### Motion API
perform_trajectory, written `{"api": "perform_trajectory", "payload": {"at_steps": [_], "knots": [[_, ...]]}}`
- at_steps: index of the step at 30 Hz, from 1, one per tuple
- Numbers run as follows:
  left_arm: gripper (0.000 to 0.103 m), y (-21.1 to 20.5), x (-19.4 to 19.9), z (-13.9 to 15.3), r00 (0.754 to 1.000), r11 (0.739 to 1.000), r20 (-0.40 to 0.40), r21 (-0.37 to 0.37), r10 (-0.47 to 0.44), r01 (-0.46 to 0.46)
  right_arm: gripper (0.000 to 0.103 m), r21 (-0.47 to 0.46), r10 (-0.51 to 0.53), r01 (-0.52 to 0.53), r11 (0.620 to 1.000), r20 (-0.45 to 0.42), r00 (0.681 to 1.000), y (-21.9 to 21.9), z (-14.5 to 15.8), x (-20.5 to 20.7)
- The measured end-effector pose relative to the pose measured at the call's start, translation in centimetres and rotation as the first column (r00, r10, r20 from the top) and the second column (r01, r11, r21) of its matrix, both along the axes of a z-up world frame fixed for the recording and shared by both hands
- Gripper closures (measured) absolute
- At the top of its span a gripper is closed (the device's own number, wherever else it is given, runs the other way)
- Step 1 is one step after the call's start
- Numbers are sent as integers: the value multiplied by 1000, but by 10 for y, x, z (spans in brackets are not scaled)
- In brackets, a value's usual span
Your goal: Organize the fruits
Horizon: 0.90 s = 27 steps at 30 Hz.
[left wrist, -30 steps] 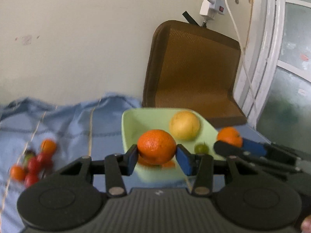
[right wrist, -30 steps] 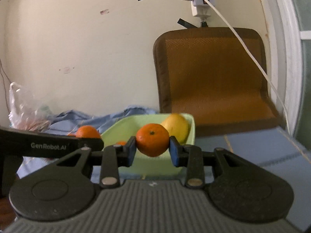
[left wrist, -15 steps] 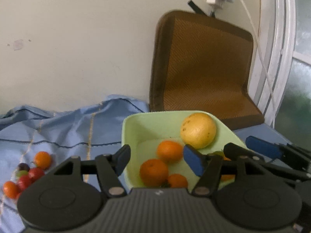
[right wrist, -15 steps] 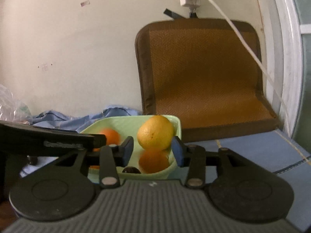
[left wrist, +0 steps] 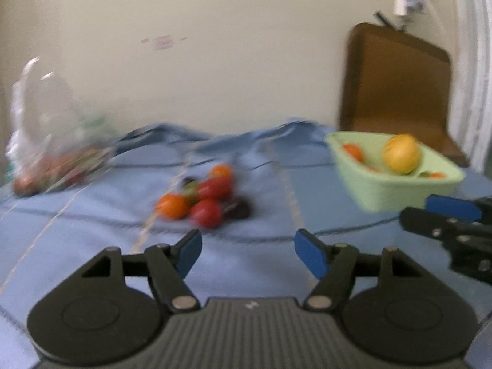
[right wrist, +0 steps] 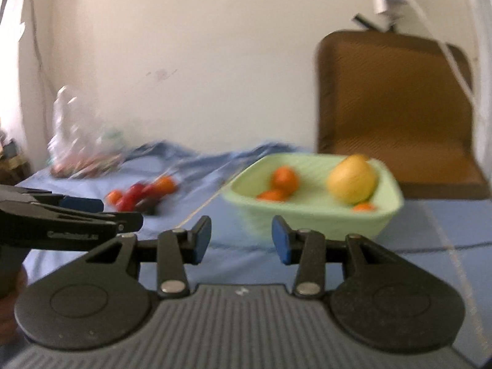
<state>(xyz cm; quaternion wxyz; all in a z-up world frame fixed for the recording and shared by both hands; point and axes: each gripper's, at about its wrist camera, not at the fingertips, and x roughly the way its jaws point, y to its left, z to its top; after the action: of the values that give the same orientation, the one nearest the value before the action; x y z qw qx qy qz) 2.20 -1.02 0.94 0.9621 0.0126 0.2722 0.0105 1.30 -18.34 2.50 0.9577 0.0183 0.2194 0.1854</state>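
A light green bowl (left wrist: 396, 196) (right wrist: 313, 215) sits on the blue cloth and holds a yellow fruit (left wrist: 401, 153) (right wrist: 352, 180) and several small oranges (right wrist: 284, 180). A loose pile of small red, orange and dark fruits (left wrist: 204, 198) (right wrist: 138, 195) lies on the cloth left of the bowl. My left gripper (left wrist: 247, 253) is open and empty, pointing at the pile from a short way back. My right gripper (right wrist: 241, 240) is open and empty in front of the bowl; it also shows at the right edge of the left wrist view (left wrist: 442, 215). Both views are blurred.
A clear plastic bag with more fruit (left wrist: 52, 153) (right wrist: 81, 150) lies at the far left by the wall. A brown chair cushion (left wrist: 396, 92) (right wrist: 396, 113) leans behind the bowl. A white cable (right wrist: 455, 64) hangs across it. The blue cloth (left wrist: 92, 233) covers the surface.
Both grippers let their oranges go into the bowl and opened. They have since drawn back from it, and the left one has swung left toward the loose fruit pile.
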Motion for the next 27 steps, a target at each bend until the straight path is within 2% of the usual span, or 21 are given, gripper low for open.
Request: {"api": "perform_trajectory", "payload": {"at_steps": [3,7,11,13,27], "knots": [[19,17,-11,-2,998,998,11,19,54,-55,57,16,12,-11,1000,-58,998,16,-4,-4],[15,29,-24,-4,995,990,28,105,92,-94,57,29,-4,7,1000,-103,995,28,-7,-14],[13,39,-35,-3,995,991,43,96,95,-99,56,37,-27,32,999,-124,992,32,-11,-27],[12,41,-39,-2,994,991,56,88,95,-99,52,39,-40,46,998,-129,991,32,-11,-33],[8,49,-54,-2,989,992,101,55,111,-117,52,20,-121,125,992,-140,983,29,-14,-44]]}}
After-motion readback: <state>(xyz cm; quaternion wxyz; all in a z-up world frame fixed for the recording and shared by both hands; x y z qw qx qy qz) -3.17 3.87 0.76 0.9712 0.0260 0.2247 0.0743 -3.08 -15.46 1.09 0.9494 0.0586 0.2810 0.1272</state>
